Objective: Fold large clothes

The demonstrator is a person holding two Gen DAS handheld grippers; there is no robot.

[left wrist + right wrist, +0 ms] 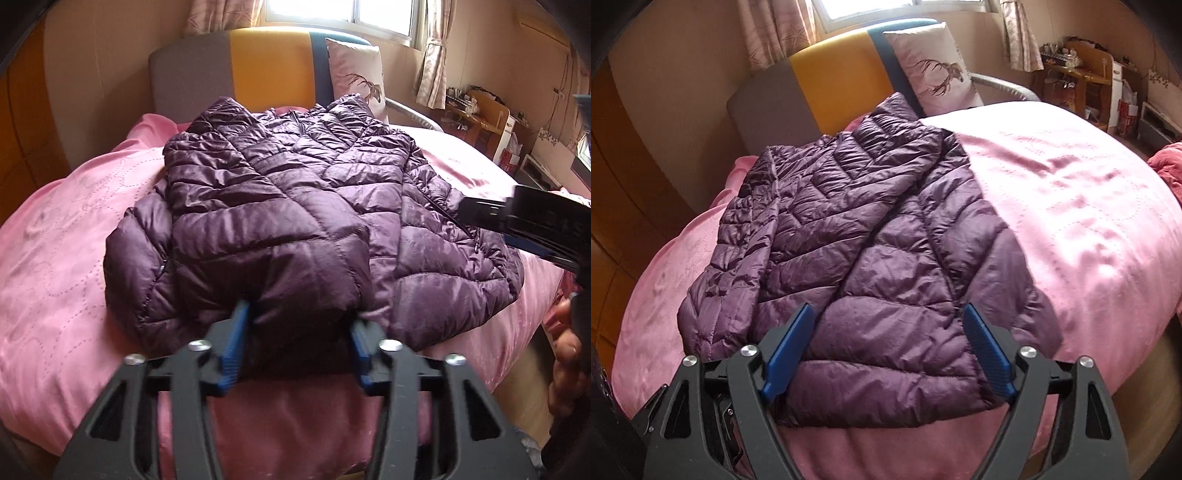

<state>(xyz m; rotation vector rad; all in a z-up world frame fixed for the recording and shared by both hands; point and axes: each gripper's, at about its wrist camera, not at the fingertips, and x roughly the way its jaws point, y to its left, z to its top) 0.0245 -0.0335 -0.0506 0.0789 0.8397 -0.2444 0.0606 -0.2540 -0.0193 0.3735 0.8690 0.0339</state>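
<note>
A dark purple quilted jacket [280, 206] lies spread on the pink bedspread [55, 258], collar toward the headboard. My left gripper [299, 338] is at the jacket's near hem, and the puffy hem fabric is bunched between its blue pads [236, 336], which press on it. In the right wrist view the jacket [857, 240] fills the left half of the bed. My right gripper [890, 332] stands open over the near right part of the hem, its blue fingers [988, 354] wide apart. Its black body [535, 221] shows blurred at the right edge of the left wrist view.
A grey, yellow and blue headboard [266, 62] and a deer-print pillow [931, 74] stand behind the jacket. A person's hand [565, 350] is at the bed's right edge. Shelves with clutter [1082, 74] fill the far right corner. A red blanket [1167, 166] lies on the right.
</note>
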